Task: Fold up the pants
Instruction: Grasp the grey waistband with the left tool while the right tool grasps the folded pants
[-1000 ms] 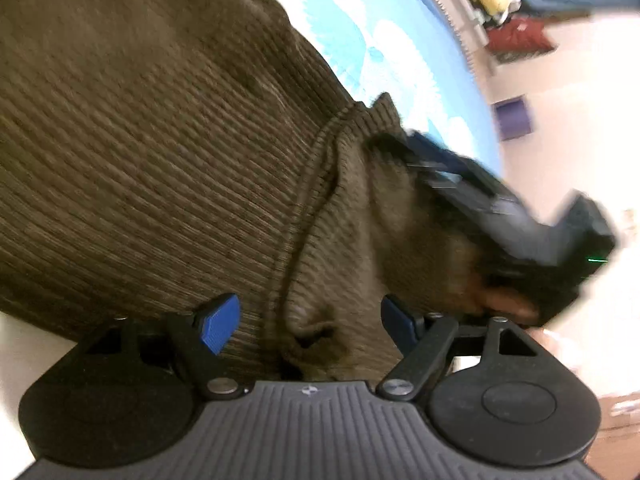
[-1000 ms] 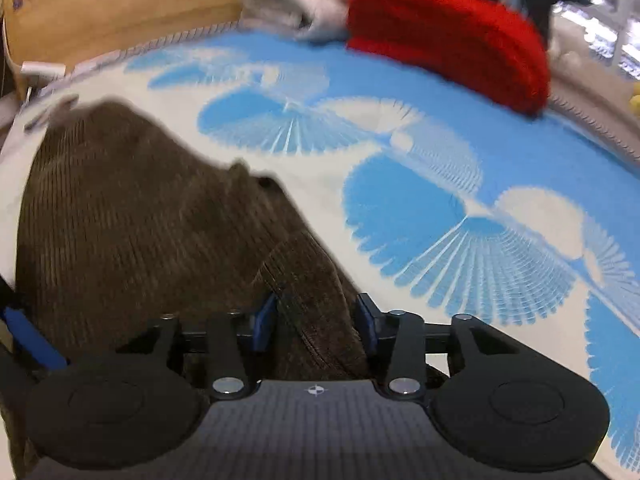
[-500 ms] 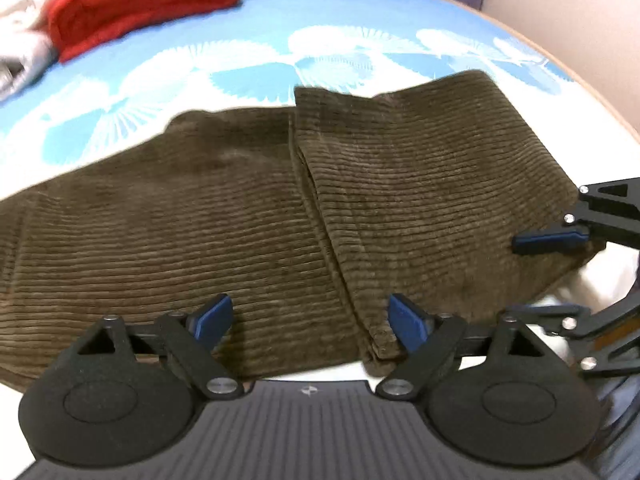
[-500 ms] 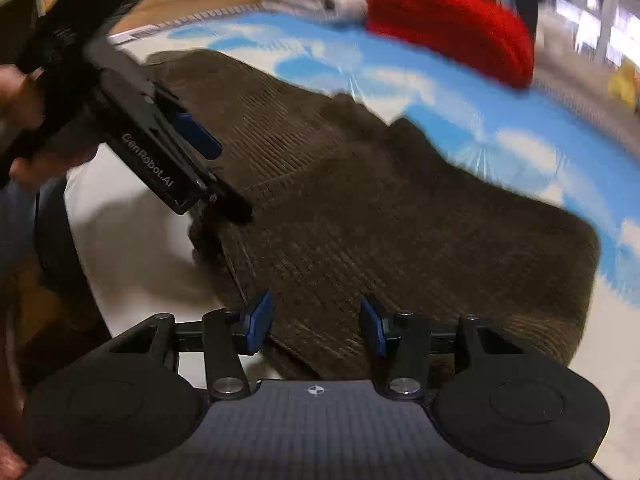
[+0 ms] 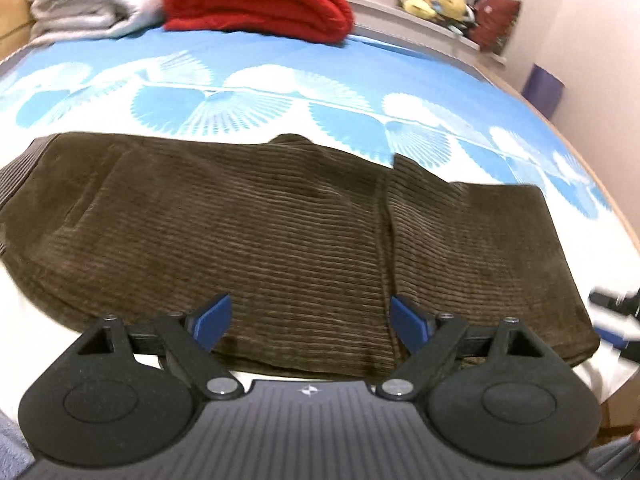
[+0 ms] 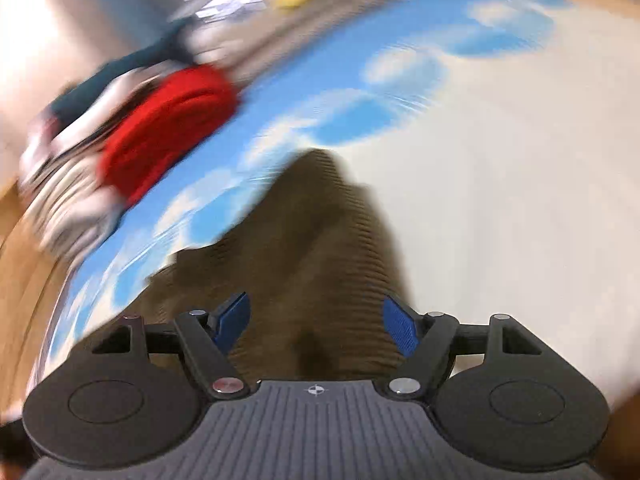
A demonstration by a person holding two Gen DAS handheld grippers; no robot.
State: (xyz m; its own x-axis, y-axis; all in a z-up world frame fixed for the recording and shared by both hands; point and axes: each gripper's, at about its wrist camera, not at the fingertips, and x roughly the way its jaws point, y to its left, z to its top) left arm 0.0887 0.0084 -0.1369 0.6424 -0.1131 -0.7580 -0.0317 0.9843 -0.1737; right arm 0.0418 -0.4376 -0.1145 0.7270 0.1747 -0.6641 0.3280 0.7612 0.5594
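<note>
Brown corduroy pants (image 5: 280,240) lie flat across the bed, folded over, with a seam edge right of the middle. My left gripper (image 5: 308,320) is open and empty above the pants' near edge. My right gripper (image 6: 316,324) is open and empty over one end of the pants (image 6: 320,240); that view is blurred by motion. A blurred piece of the right gripper shows at the left wrist view's right edge (image 5: 616,304).
The bed has a blue and white fan-pattern sheet (image 5: 280,92). A folded red blanket (image 5: 256,0) and a white blanket (image 5: 88,4) lie at the far side. The bed's edge (image 5: 624,220) and a wall are on the right.
Both grippers have let go of the pants, which now lie flat on the bed. The right gripper's jaws opened wider and it is swinging quickly. The left gripper has drawn back.
</note>
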